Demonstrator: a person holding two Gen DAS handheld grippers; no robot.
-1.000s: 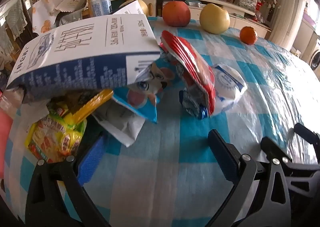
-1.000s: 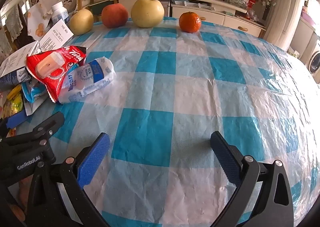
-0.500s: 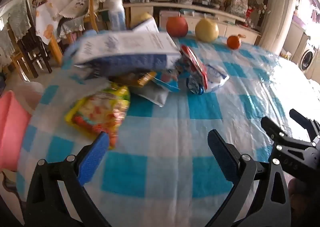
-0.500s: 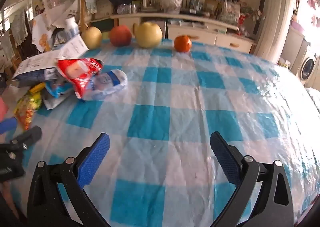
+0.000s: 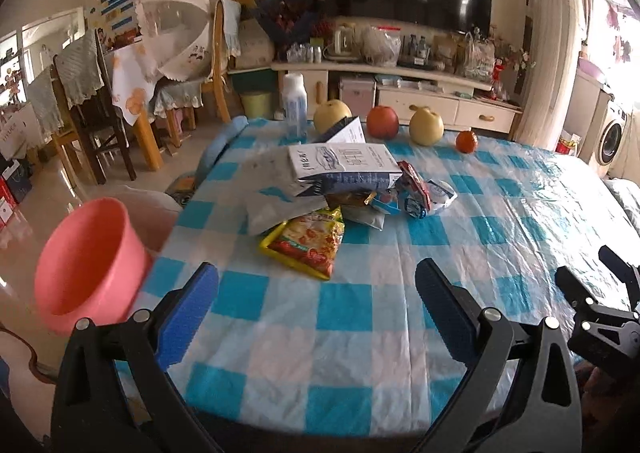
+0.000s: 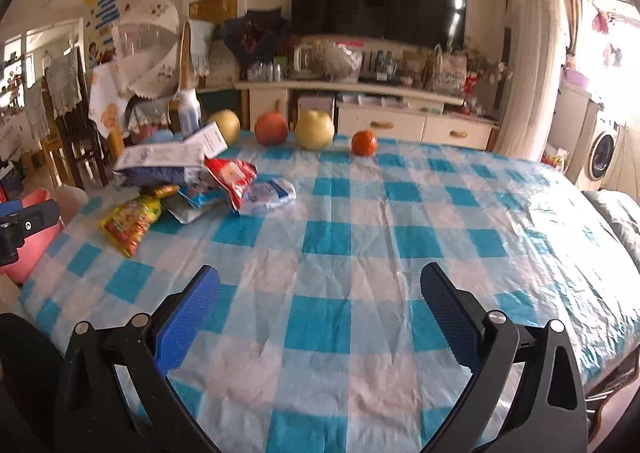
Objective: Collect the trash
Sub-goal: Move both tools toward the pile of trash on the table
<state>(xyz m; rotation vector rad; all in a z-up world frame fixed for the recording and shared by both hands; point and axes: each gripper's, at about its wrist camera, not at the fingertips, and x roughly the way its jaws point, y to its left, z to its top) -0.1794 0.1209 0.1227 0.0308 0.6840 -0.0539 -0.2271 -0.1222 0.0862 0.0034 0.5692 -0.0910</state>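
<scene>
both claws wide, nothing in either. my left claw [image 5: 316, 293] hangs over the near edge of the tabletop [image 5: 360, 333], blue pads apart, checked cloth between them. right claw [image 6: 320, 297] same story, spread over bare cloth further right.

trash pile sits at the far left of the tabletop: blue-white carton [image 5: 344, 169] lying on its side on top, grey bag [image 5: 276, 209] under it, yellow snack packet [image 5: 306, 239] nearest me, flat on the cloth. red wrapper [image 5: 414, 183] leans against a white-blue packet [image 5: 440, 193] on the pile's right side. from the right cam the same heap: carton [image 6: 160, 161], yellow packet [image 6: 132, 221], red wrapper [image 6: 230, 177], white packet [image 6: 270, 193].

pink bin [image 5: 86, 261] is off the tabletop's left edge, just beside my left claw, mouth tilted toward the cam, blurred.

behind the pile, along the far edge: white bottle [image 5: 295, 105], pear [image 5: 332, 117], apple [image 5: 383, 122], second pear [image 5: 428, 127], orange [image 5: 466, 141]. all well apart from both claws.
</scene>
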